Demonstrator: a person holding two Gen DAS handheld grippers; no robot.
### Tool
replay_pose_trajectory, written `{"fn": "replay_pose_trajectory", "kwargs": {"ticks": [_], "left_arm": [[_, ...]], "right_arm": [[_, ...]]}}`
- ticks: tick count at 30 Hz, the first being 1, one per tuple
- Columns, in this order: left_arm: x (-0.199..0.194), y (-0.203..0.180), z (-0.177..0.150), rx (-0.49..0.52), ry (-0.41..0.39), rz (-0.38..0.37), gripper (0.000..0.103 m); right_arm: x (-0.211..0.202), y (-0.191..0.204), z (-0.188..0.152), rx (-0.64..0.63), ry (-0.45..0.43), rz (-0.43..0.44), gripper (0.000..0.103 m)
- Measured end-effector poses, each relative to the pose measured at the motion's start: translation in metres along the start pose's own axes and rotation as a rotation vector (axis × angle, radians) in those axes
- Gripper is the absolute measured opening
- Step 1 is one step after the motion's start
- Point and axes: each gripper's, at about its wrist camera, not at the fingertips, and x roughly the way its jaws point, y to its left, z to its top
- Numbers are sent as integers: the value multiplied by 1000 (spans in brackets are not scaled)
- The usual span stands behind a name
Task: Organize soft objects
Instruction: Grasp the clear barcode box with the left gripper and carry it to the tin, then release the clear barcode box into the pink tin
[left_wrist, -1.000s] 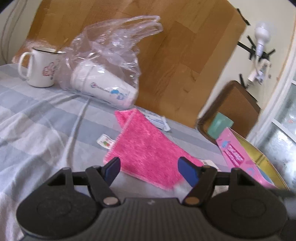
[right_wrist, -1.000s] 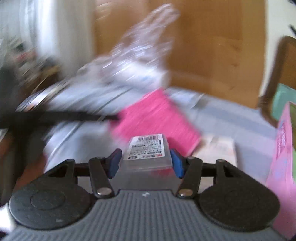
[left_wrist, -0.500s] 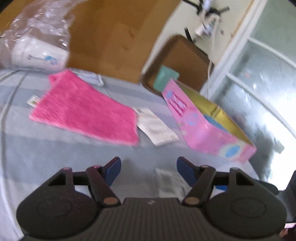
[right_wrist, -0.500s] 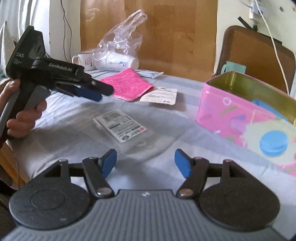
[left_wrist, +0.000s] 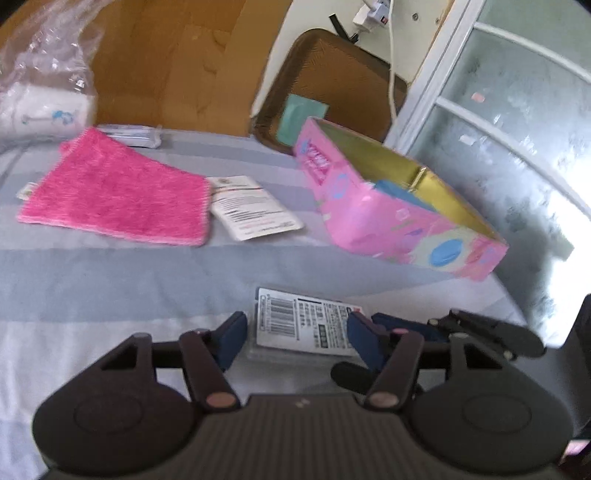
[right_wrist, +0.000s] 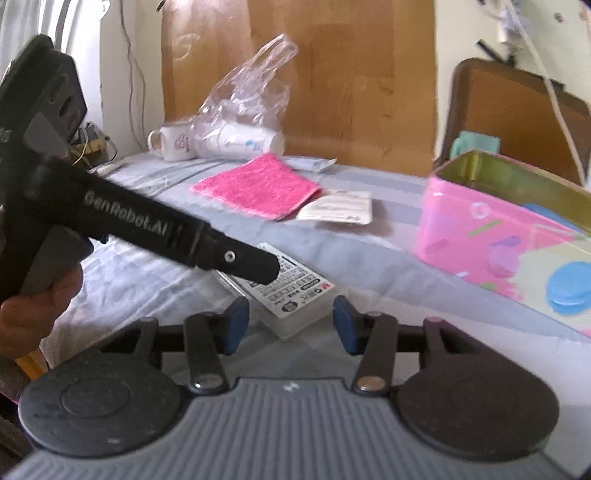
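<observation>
A clear packet with a barcode label (left_wrist: 301, 323) lies flat on the striped cloth, just ahead of and between the open fingers of my left gripper (left_wrist: 297, 336). In the right wrist view the same packet (right_wrist: 295, 295) lies just ahead of my open, empty right gripper (right_wrist: 290, 323), and the left gripper's body (right_wrist: 155, 229) reaches over it from the left. A pink fluffy cloth (left_wrist: 114, 194) lies flat further back; it also shows in the right wrist view (right_wrist: 258, 184). An open pink tin (left_wrist: 391, 218) stands to the right.
A white paper card (left_wrist: 255, 206) lies beside the pink cloth. A plastic bag holding white cups (right_wrist: 240, 122) and a mug (right_wrist: 170, 142) stand at the back by a wooden board. A brown chair back (left_wrist: 332, 85) stands behind the tin.
The right gripper let go of the packet, which now lies on the cloth. The left gripper swung right and down until its open fingers flank the packet. The right gripper moved closer to it.
</observation>
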Motion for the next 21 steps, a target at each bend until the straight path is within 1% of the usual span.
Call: {"fn": "replay_pose_trajectory", "kwargs": {"ticks": [3,6,9,13,17,21], "left_arm": [[6,-15,15,15,-12,-45,57],[12,-37,36,65,-42,-73,57],[22,-62,66,116,-70,-95,57],[52,-89,108,155,-91,-110,57],[95,-100,140,151,-82,-105,57],[143,-103,164,119,-50,-78,57]], "right_arm": [[-19,-5,1,3,-62,-51,53],[-35,-18,11,30,-123,-104,53],[-44,-35,24,22,-172,-165,53],[-48,-67,48,2,-218,-246,53],[-36,-114,67,41,-225,-282,53],[-11,-155,76,70,-177,-317,53]]}}
